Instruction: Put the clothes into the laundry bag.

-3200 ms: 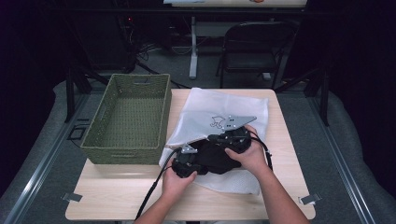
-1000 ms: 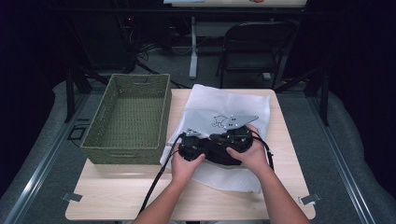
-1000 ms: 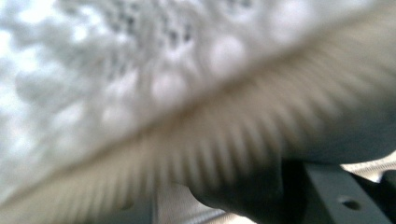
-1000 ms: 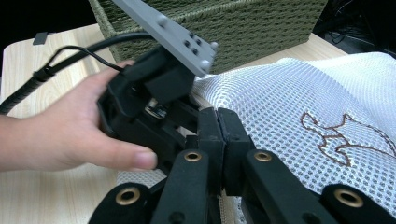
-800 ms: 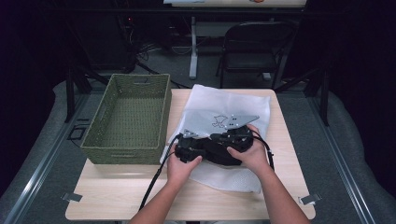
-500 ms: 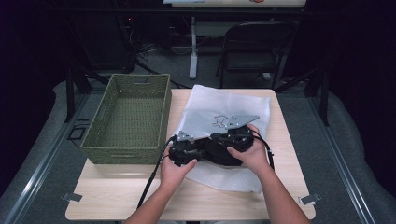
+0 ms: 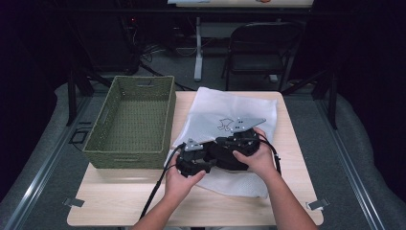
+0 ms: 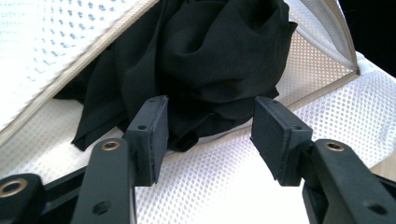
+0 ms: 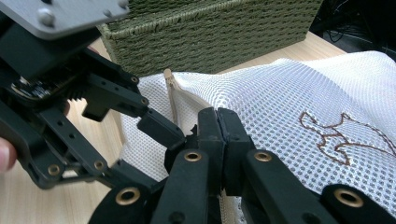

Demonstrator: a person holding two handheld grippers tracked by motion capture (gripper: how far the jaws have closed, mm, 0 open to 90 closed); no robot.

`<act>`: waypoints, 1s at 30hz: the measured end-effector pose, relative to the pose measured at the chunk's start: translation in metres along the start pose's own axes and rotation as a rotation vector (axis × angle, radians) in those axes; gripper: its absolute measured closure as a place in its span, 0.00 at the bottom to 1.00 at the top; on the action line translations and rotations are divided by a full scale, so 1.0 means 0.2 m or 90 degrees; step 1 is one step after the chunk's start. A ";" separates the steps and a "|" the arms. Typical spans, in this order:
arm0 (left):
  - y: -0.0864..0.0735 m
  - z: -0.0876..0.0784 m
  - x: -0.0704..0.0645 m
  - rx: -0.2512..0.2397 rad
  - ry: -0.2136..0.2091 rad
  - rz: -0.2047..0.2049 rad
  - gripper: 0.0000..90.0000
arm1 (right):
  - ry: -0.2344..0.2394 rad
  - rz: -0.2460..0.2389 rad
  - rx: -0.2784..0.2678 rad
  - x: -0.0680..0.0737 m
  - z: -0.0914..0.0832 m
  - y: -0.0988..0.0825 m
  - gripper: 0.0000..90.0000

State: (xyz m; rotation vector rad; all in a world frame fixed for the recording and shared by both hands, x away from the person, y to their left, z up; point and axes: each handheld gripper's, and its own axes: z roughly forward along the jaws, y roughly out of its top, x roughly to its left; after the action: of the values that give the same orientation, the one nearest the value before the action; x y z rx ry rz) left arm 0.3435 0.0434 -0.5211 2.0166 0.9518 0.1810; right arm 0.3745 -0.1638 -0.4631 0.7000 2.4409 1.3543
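Mesh bag (image 7: pixel 225 124) lies flat on the table (image 7: pixel 119 201), just right of the green basket (image 7: pixel 131 120), with its zippered mouth toward the person. A black garment (image 8: pixel 205 60) sits bunched in that mouth, part inside and part spilling onto the lower mesh layer.

Both things should handle as light and limp. The cloth is thin and drapes in loose folds, so it will slump and trail rather than hold a shape, and a pinch on one fold will probably drag the rest along slowly. The mesh is floppy too, but its stitched edge (image 9: pixel 173 100) with the zipper is firmer and makes the better place to grip.

The right gripper (image 9: pixel 218 122) is clamped tight at that edge, apparently pinching the upper lip of the opening to hold it raised; the exact bite is hidden behind its own jaws, so how much mesh it has cannot be told. The left gripper (image 8: pixel 208 128) has just been opening its jaws; its pads stand apart either side of the lowest fold of the garment without pressing on it, so it has let go.

To push more cloth in, the thick bunched middle looks a surer hold than the thin trailing hem.
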 end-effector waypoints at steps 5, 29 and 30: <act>0.00 0.08 0.00 0.009 -0.001 -0.009 0.49 | 0.000 -0.001 0.000 0.00 0.00 0.00 0.99; -0.05 0.23 0.04 0.050 0.010 -0.023 0.99 | -0.001 -0.004 0.000 0.01 0.00 0.00 0.99; -0.05 0.23 0.04 0.052 0.011 -0.021 0.99 | -0.001 -0.004 0.001 0.01 0.00 0.00 0.99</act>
State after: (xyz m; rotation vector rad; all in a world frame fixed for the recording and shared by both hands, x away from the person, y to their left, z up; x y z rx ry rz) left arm 0.3645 0.0225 -0.5595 2.0748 1.0169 0.1439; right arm 0.3735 -0.1628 -0.4630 0.6935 2.4408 1.3499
